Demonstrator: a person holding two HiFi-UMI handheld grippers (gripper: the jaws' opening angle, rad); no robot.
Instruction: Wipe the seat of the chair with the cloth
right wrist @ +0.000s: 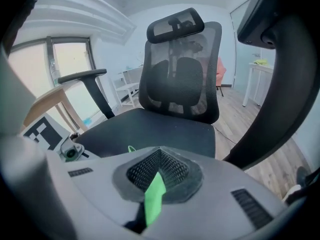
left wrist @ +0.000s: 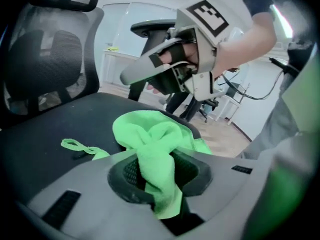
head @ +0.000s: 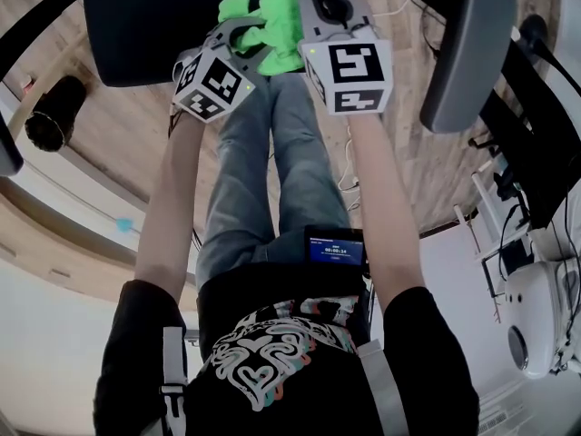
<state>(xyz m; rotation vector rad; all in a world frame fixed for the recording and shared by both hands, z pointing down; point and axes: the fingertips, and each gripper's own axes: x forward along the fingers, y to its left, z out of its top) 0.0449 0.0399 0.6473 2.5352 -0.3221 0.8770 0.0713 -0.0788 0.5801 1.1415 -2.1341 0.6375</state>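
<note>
A bright green cloth (head: 272, 21) hangs bunched between my two grippers, just above the front of the black chair seat (head: 145, 25). My left gripper (head: 238, 48) is shut on one bunched end; in the left gripper view the cloth (left wrist: 150, 139) runs down between its jaws (left wrist: 155, 184) and a loose loop lies on the seat (left wrist: 45, 139). My right gripper (head: 313, 7) is shut on a thin strip of the cloth (right wrist: 155, 196). The right gripper view looks across the seat (right wrist: 150, 131) to the mesh backrest (right wrist: 180, 79).
The chair's right armrest (head: 467, 44) juts out beside my right gripper, and its left armrest (right wrist: 82, 76) stands at the far side. A black cylinder (head: 54, 112) stands on the wooden floor at left. Cables and a white machine (head: 536, 316) lie at right.
</note>
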